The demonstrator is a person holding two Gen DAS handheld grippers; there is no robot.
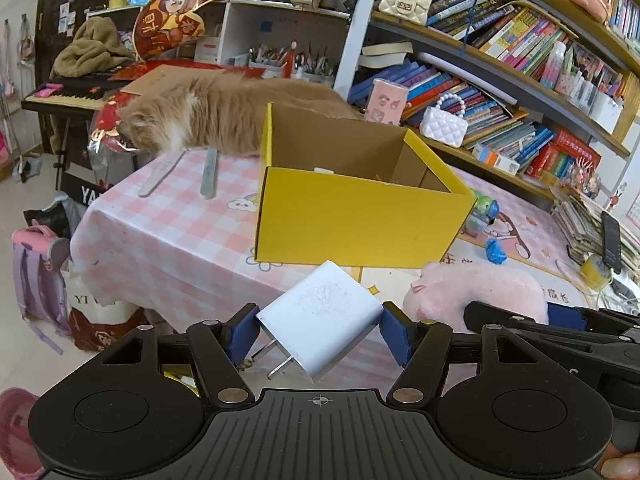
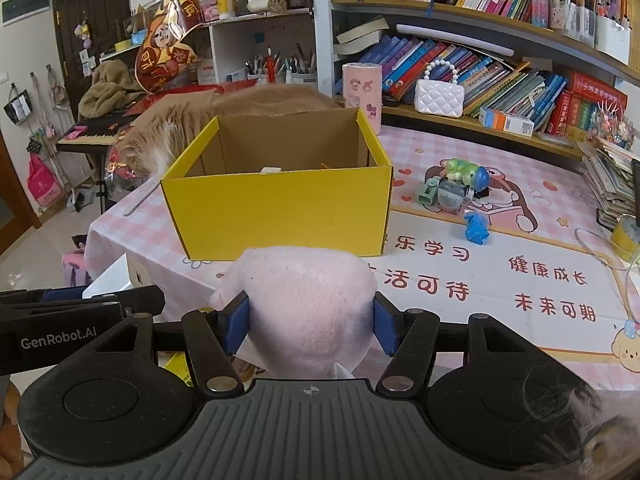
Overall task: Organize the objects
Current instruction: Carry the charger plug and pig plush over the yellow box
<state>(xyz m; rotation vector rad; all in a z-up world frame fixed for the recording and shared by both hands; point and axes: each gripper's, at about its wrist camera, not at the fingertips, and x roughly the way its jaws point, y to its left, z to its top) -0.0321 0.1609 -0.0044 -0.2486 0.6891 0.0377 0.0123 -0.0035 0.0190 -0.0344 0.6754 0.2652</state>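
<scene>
Both grippers carry loads short of the yellow box (image 1: pixel 360 216), which sits open-topped on the tabletop (image 1: pixel 172 232), apparently the bin for the sorting. The left gripper (image 1: pixel 318 330) has its jaws closed on a white charger (image 1: pixel 320 316), pads on its opposite faces; its long axis tilts toward the box, prongs pointing down and back toward the camera. The right gripper (image 2: pixel 310 322) squeezes a pink plush (image 2: pixel 308 304) by its middle, snout facing left of the box. A cat (image 1: pixel 208 116) lies behind the box.
</scene>
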